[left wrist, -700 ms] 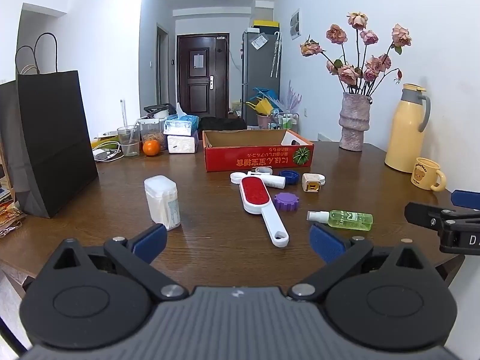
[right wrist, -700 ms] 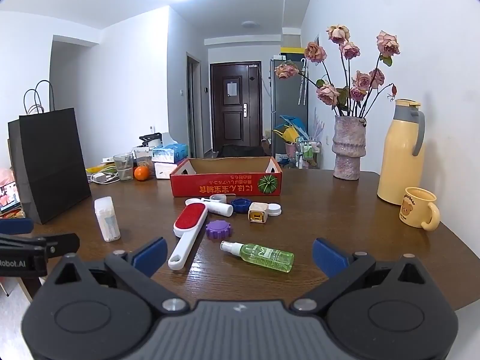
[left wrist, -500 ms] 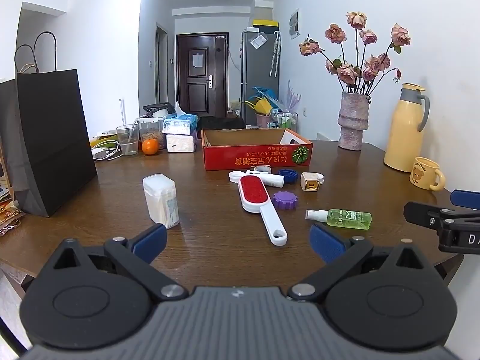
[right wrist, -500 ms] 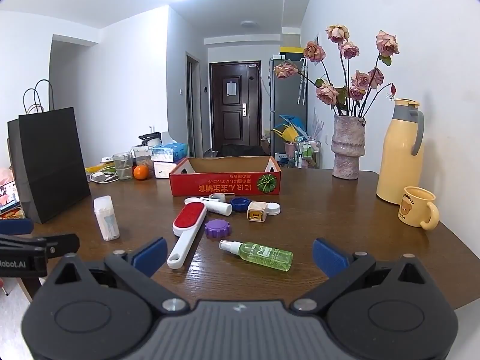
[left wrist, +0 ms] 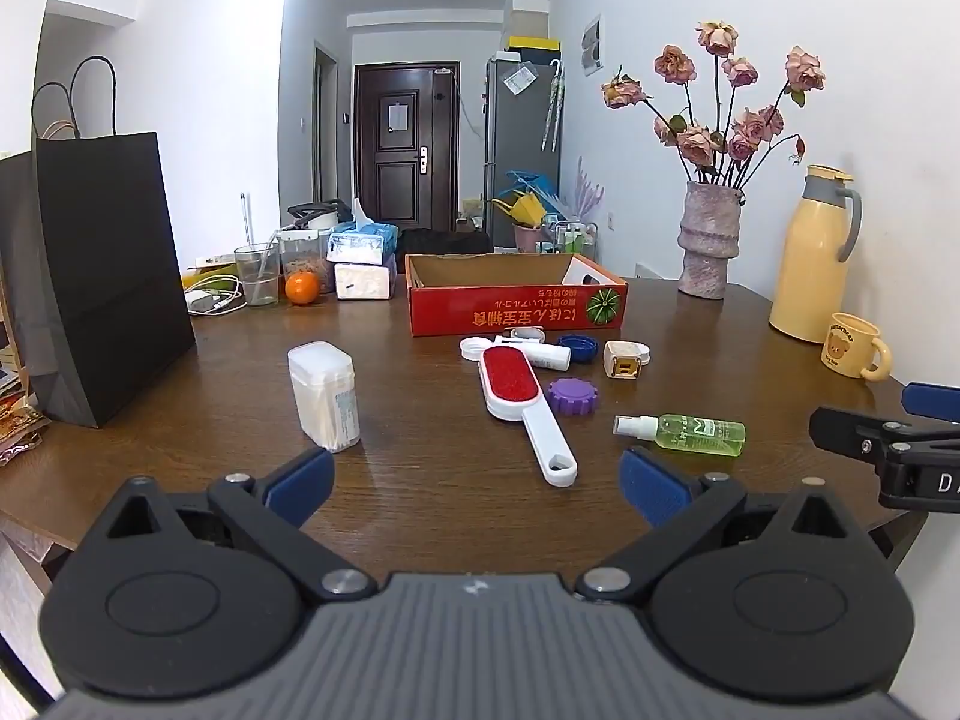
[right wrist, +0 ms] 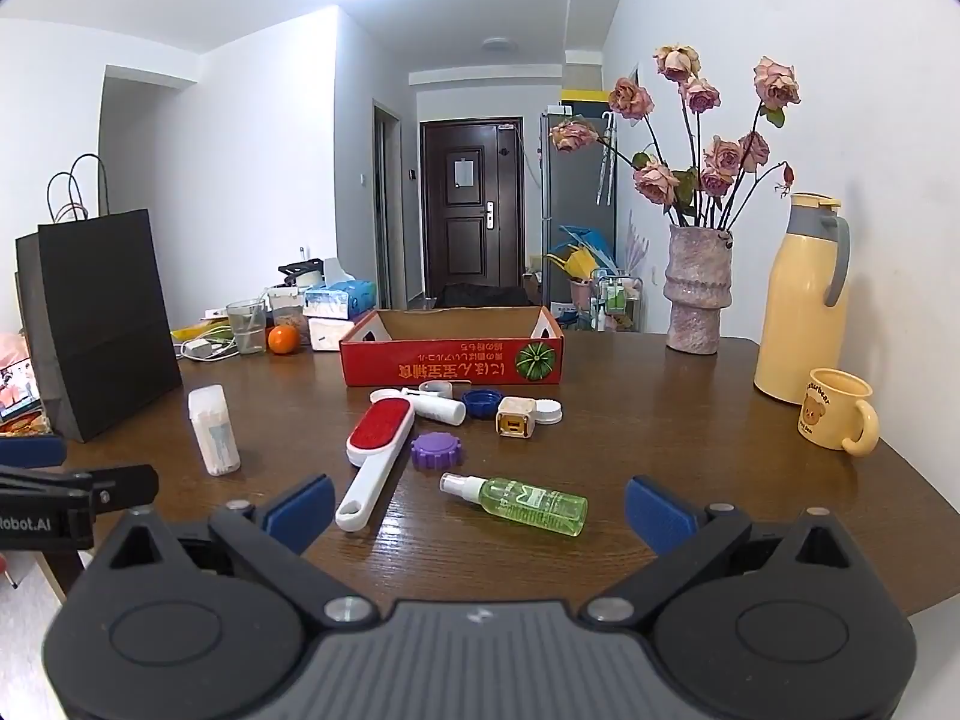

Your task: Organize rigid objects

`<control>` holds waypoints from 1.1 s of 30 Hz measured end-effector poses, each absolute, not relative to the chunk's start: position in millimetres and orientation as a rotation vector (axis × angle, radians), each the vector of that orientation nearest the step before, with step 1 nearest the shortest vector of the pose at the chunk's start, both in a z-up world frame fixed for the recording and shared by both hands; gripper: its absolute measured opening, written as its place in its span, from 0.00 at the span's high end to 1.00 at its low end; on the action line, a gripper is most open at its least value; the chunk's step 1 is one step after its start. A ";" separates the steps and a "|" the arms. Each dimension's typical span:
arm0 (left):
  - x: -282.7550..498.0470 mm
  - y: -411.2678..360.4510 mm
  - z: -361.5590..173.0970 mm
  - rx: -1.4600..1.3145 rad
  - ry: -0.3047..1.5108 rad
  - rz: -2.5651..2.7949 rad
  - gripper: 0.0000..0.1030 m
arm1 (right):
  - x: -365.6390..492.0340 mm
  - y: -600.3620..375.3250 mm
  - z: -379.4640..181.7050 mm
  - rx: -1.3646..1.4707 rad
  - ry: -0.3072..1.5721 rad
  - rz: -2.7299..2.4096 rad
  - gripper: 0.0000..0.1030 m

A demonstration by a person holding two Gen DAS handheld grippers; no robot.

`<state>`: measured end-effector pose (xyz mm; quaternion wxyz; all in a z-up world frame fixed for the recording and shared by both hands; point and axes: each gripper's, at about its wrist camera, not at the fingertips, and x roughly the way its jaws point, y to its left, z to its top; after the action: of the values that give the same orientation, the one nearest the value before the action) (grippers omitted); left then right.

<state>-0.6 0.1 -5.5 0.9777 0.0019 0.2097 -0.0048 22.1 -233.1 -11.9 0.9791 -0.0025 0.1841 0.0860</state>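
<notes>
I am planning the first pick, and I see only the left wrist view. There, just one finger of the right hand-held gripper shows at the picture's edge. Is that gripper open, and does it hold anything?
Observer: In the right wrist view, the right hand-held gripper is open. Its two blue pads stand wide apart and grip nothing.
Operator: Thank you. What lies straight ahead of it?
Observer: The green spray bottle lies on its side on the table, just ahead of the open fingers. Its white nozzle points toward the left of that picture, near the handle of the lint brush.
</notes>
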 end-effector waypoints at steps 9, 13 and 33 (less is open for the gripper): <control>-0.7 0.1 -6.4 0.002 0.425 -0.009 0.00 | 22.5 -233.4 -11.7 -0.004 0.374 0.174 0.00; -0.6 0.4 -5.9 0.001 0.426 -0.010 0.00 | 22.4 -233.6 -11.8 -0.004 0.375 0.174 0.00; -1.0 3.5 -8.1 -0.002 0.425 -0.011 0.00 | 20.5 -235.5 -13.2 -0.003 0.370 0.166 0.00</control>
<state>-1.0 3.5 -8.1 0.9774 -0.0010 0.2111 -0.0052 20.5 -235.5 -13.2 0.9795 -0.0013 0.1838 0.0824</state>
